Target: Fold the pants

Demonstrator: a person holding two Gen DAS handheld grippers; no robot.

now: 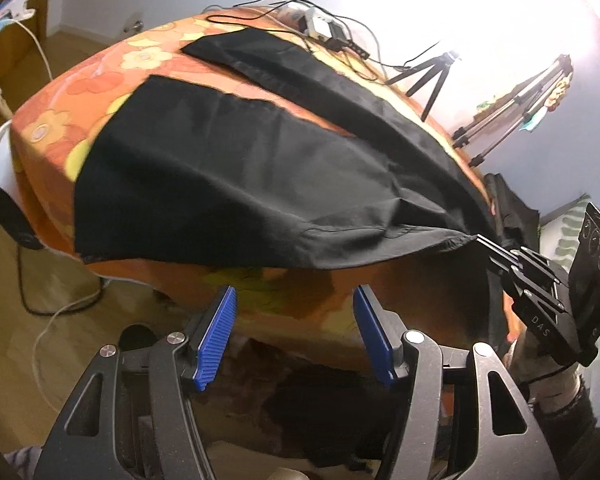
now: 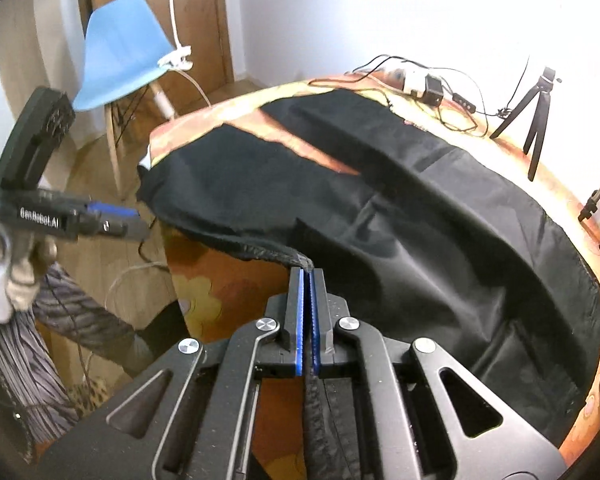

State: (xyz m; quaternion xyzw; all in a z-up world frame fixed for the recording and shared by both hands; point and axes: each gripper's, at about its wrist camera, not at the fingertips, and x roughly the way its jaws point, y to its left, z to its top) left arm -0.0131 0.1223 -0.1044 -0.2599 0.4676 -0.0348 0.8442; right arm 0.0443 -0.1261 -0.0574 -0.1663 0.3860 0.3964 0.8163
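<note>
Black pants (image 1: 228,168) lie spread over the flowered table (image 1: 100,64), legs apart, and with the right gripper (image 2: 307,276) clamped on the waistband and the left gripper (image 1: 294,300) open and empty below the edge, the first fold is starting and calls for a second grip.

One pair of black pants (image 1: 228,168); two claws, left (image 1: 294,336), right (image 2: 307,276); perhaps three tripods (image 1: 428,76); one blue chair (image 2: 120,48).
</note>
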